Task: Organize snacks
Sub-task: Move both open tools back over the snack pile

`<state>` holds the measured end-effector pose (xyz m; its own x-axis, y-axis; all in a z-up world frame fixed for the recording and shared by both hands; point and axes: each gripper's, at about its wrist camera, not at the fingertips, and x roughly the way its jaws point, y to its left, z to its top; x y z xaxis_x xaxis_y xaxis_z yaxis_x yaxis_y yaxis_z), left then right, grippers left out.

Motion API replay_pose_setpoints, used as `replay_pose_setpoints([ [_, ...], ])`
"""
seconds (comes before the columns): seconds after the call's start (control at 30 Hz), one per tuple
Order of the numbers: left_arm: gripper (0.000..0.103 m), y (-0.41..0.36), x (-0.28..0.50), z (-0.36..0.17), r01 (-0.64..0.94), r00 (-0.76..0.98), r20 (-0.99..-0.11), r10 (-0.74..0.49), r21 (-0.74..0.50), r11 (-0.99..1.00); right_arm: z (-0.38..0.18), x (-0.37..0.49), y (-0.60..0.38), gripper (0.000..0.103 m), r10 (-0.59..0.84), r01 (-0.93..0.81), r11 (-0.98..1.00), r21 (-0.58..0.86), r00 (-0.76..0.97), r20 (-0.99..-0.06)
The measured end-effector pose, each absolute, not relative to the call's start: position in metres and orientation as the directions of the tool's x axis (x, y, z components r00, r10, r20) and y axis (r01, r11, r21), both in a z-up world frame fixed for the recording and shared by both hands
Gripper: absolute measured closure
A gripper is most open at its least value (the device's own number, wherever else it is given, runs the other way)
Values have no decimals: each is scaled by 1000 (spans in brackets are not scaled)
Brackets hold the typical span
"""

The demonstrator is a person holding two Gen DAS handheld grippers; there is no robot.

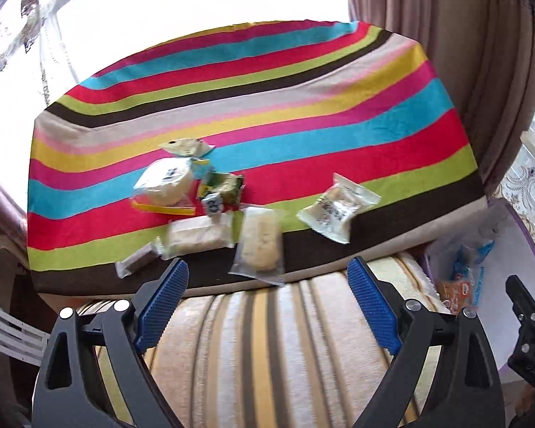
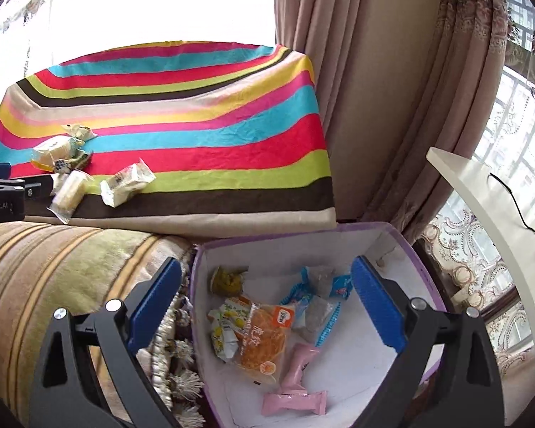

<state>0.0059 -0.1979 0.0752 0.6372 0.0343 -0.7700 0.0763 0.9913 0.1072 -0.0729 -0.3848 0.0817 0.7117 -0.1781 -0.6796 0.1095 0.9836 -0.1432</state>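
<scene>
Both pairs of blue fingers stand wide apart with nothing between them. From the left wrist view, the left gripper [image 1: 267, 306] hangs over a striped cushion [image 1: 267, 349], pointing at the near edge of a striped cloth [image 1: 303, 107].

Snack packets lie on that cloth in a loose cluster at about ten o'clock from the gripper: a round pale cake [image 1: 164, 182], a yellow-green packet [image 1: 187, 147] behind it, a green packet [image 1: 223, 187], two clear-wrapped pale bars [image 1: 199, 236] [image 1: 260, 242] and a small dark bar [image 1: 137, 261]. One clear packet [image 1: 339, 208] lies apart at one o'clock.

From the right wrist view, the right gripper [image 2: 265, 306] hovers above a purple-rimmed box [image 2: 392, 246]. Inside the box lie an orange pastry packet [image 2: 264, 335], a yellow-printed packet [image 2: 226, 331], a green cup-shaped snack [image 2: 228, 280], two pink bars [image 2: 299, 360] [image 2: 292, 402] and several blue-edged packets [image 2: 321, 306], too jumbled to count. Curtains [image 2: 367, 89] hang at twelve o'clock.
</scene>
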Motion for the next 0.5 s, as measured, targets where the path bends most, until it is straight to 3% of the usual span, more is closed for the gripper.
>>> replay_pose_setpoints([
  [0.1,15,-165,-1,80,13,658,-748,90,131,991,89,-68,-375,7,-95,55,995,-79,717,-691],
  [0.2,15,-130,-6,84,-15,674,-735,72,84,996,91,-59,-367,7,-17,19,1000,-5,704,-710],
  [0.5,15,-54,-10,86,-95,689,-722,64,-2,995,98,-25,-344,7,53,-4,998,68,685,-726],
])
